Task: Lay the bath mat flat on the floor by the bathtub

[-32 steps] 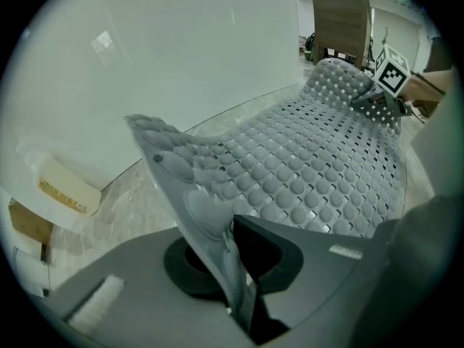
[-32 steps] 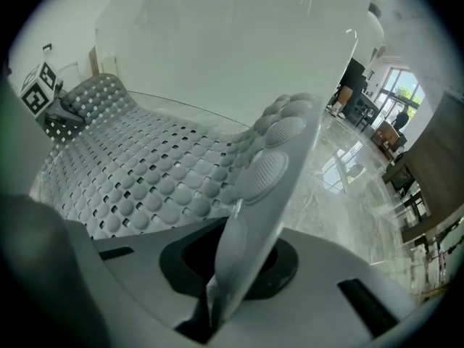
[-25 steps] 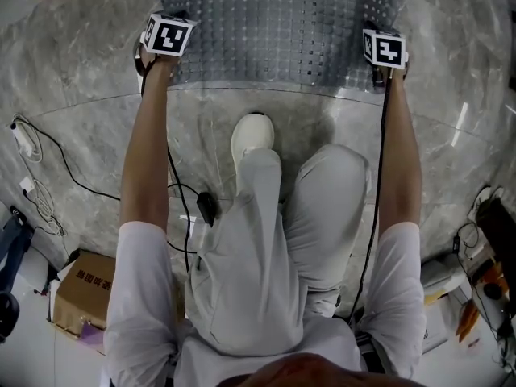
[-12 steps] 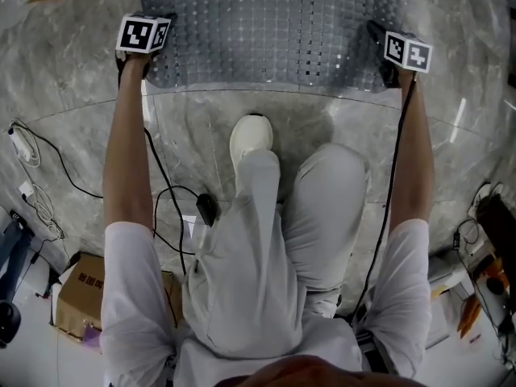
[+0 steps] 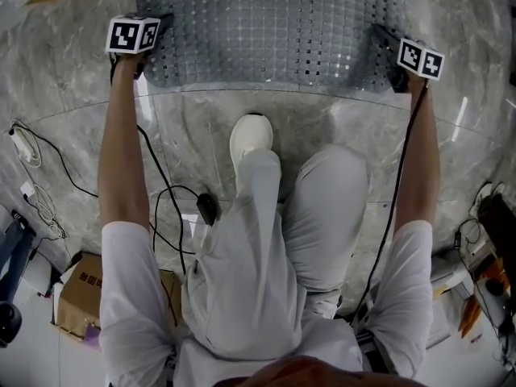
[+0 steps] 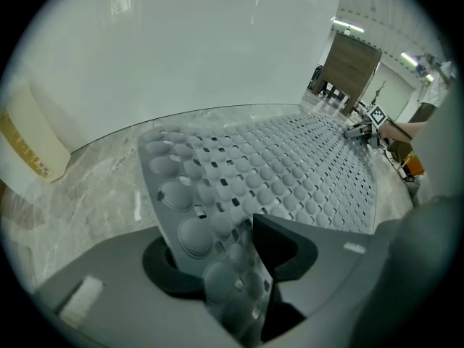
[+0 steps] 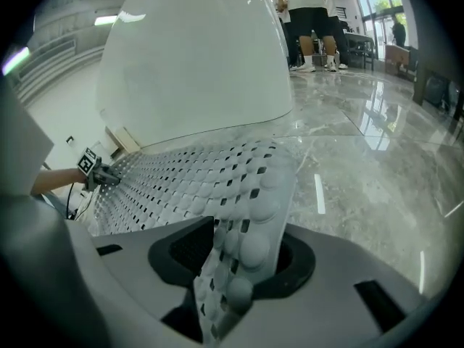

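Letting go is the step in hand. The left gripper [image 6: 232,267] has just been opening its jaws, which stand apart with a corner of the bath mat [image 5: 266,27] between them; whether a pad brushes it is hard to tell. The right gripper [image 7: 232,267] has been opening too, its corner curling up between the jaws. The mat lies spread on the floor [image 5: 72,135] beside the bathtub [image 6: 181,42]. I'd draw both grippers back low and straight, so the corners drop flat without dragging.

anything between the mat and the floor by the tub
Nothing visible: the mat lies on the floor beside the tub. The left gripper and right gripper have just been opening, a mat corner between each's jaws.
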{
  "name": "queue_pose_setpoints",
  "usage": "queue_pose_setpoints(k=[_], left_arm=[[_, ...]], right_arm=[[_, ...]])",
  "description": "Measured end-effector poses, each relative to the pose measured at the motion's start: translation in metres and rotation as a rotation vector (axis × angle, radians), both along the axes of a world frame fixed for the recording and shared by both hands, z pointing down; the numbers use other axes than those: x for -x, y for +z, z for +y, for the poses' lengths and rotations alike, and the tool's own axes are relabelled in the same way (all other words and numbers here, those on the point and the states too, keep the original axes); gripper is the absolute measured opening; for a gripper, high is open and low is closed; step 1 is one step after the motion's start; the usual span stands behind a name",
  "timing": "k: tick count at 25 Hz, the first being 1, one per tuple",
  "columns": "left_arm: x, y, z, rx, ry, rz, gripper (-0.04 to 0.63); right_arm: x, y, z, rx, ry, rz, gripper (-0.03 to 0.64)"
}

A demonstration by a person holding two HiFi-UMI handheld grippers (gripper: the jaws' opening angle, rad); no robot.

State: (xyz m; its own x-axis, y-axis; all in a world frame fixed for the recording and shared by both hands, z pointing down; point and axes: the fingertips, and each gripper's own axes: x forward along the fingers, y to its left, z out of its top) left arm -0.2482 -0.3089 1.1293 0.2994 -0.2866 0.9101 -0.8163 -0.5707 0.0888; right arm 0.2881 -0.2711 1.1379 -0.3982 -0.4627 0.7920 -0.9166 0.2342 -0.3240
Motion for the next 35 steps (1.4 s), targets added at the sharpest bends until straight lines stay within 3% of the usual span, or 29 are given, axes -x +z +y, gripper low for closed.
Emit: queue_pose_setpoints(k=[3,11,17,22,27,30,35], left_arm=[[0.001,-0.002,0.001,0.000,0.022,0.009,0.198],[0.006,0.003,0.010,0.044,0.071,0.016,0.222],[0.022,-0.002,0.017,0.041,0.146,-0.063,0.230],[0.031,-0.008,0.018,0.041,0.080,-0.015,0.247],[0.051,-0.009,0.024,0.057,0.119,-0.091,0.237],[0.066,-0.012,0.028,0.058,0.108,-0.114,0.212],[0.061,-0.025,0.028,-0.004,0.052,-0.066,0.206]], right_arm=[[-0.004,0.001,0.005,0.017,-0.008,-0.033,0.166],[-0.022,0.007,0.020,0.074,-0.030,-0.009,0.158],[-0.026,0.004,0.020,0.075,0.003,-0.030,0.164],[-0.040,0.004,0.027,0.100,0.015,-0.007,0.172],[-0.065,0.000,0.039,0.118,0.038,0.040,0.139],[-0.068,-0.002,0.043,0.103,0.060,0.046,0.125],[-0.045,-0.014,0.036,0.032,0.088,0.014,0.107]])
